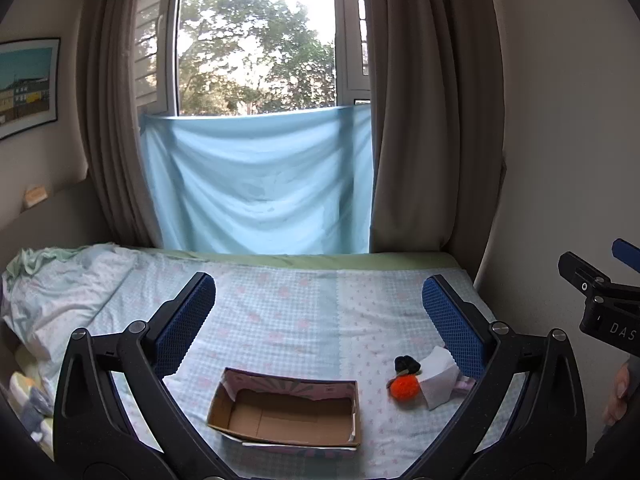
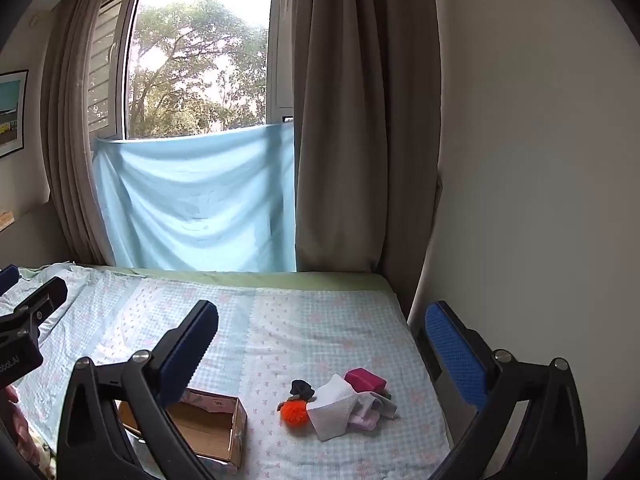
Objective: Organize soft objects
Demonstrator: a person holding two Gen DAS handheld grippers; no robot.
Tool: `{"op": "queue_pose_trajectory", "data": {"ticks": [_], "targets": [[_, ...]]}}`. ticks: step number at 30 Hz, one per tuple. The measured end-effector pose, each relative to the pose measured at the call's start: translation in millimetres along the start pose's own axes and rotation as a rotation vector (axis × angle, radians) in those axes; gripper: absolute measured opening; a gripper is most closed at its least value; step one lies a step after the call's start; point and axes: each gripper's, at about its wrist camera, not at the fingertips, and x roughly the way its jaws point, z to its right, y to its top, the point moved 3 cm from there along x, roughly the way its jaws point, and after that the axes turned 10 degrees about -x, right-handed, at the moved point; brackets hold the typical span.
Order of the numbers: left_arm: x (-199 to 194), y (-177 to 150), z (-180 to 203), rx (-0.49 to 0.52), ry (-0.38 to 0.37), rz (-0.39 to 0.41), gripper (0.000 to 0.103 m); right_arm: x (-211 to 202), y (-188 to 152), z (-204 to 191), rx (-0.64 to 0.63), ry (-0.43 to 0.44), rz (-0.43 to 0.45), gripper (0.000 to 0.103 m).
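Daylight from overexposed window (image 1: 256,40); dim interior, fisheye-warped edges.

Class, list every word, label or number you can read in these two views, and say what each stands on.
"DAS": white letters on the right gripper body, cut off at the picture's edge.
"obot.AI": white letters on the left gripper body, start cut off.
Cardboard box: small printed mark, too small to read.

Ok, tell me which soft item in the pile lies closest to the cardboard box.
The orange pom-pom. It sits at the pile's box-side edge, ahead of the white folded cloth, black scrunchie and pink block, nearest the box.
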Motion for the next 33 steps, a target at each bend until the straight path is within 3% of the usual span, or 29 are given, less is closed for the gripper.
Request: {"op": "queue_pose_trajectory", "data": {"ticks": [33], "targets": [[0.7,8.7,-4.4,-0.007,-0.021,0.001,0.103,0.9,-1.1,-0.2,0.006,-0.005,0.009,0.103]]}}
